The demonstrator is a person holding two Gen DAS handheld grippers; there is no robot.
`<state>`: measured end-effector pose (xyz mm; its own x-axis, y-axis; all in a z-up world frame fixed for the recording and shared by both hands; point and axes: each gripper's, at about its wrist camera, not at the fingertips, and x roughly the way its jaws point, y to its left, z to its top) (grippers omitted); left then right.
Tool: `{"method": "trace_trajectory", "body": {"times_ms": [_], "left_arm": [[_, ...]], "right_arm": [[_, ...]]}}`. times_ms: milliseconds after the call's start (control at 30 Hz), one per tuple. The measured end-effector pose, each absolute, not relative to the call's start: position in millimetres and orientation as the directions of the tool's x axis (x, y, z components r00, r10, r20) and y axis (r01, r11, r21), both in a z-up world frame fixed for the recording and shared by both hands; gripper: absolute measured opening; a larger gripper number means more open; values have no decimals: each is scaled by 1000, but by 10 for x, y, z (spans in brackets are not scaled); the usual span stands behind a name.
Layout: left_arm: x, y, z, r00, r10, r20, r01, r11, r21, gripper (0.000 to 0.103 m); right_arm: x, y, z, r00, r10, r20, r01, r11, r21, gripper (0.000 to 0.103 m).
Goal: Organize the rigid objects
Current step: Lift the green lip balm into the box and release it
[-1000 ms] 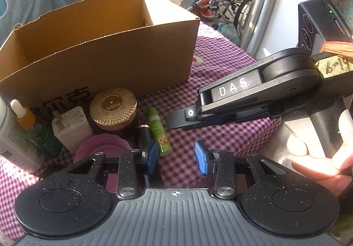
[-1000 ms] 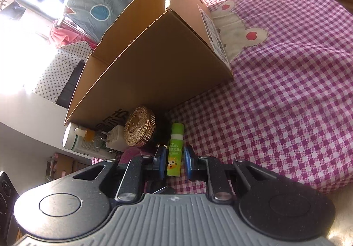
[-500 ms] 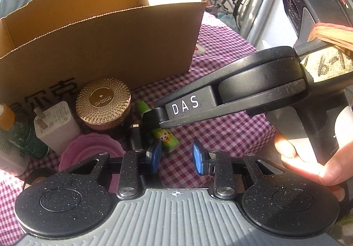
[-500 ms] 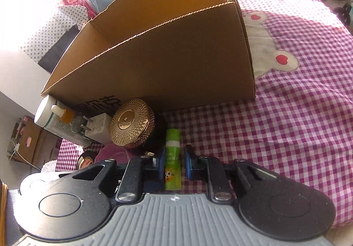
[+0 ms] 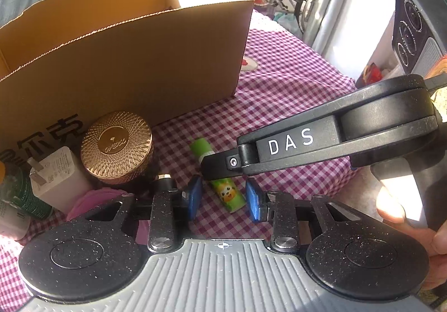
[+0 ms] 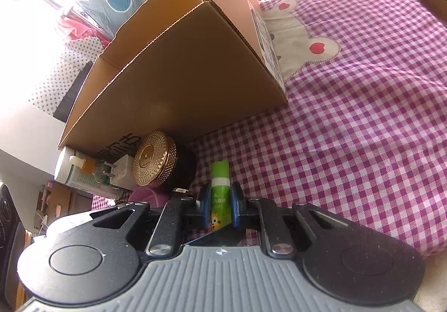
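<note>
The right gripper is closed on a small green glue stick with a white band and a cartoon animal on its label. Its two blue pads press the stick from both sides, around the lower half of the body. The stick points away from the camera, and its green cap end reaches toward the box. From the left wrist view the same stick lies low over the purple and white checked cloth, with the black finger of the right gripper across its middle. I cannot tell if the stick touches the cloth or is a little above it.

The left gripper holds nothing. Its blue pads stand a little apart, on either side of the stick's lower end in the picture, without touching it, and its jaws are opening a little.

A large open brown cardboard box stands on the cloth behind the stick. Just in front of the box's left part are a round jar with a gold patterned lid, a white plug charger, a green bottle and a pink round thing that is partly hidden. A person's hand grips the handle of the right gripper at the right edge.
</note>
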<state>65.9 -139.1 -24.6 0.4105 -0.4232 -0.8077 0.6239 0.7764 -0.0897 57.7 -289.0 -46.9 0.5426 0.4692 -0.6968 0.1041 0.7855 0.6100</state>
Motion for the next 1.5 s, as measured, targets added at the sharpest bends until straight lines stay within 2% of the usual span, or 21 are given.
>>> {"method": "trace_trajectory", "body": {"times_ms": [167,567,733,1067,1300,1500], "left_arm": [[632,-1464,-252,440,-399,-804,639,769,-31,32],[559,-1425,-148,451,-406,-795,640,767,-28,31],[450,-1378,33,482,-429,-764,641,767,-28,31],[280,-1095,564,601,-466,-649,614,790,0,31],[490,-823,949,670,-446,-593,544,839,-18,31],[978,-625,1009,674,-385,-630,467,884,-41,31]], "right_arm": [[576,-2897,-470,547,481,-685,100,775,624,16],[440,-2912,-407,574,496,-652,98,749,656,16],[320,-2907,-184,607,489,-626,68,753,654,16],[223,-2700,526,687,489,-538,-67,780,623,17],[615,-2422,979,689,543,-481,-203,781,591,17],[1330,-2098,1018,592,608,-530,-238,759,606,16]]}}
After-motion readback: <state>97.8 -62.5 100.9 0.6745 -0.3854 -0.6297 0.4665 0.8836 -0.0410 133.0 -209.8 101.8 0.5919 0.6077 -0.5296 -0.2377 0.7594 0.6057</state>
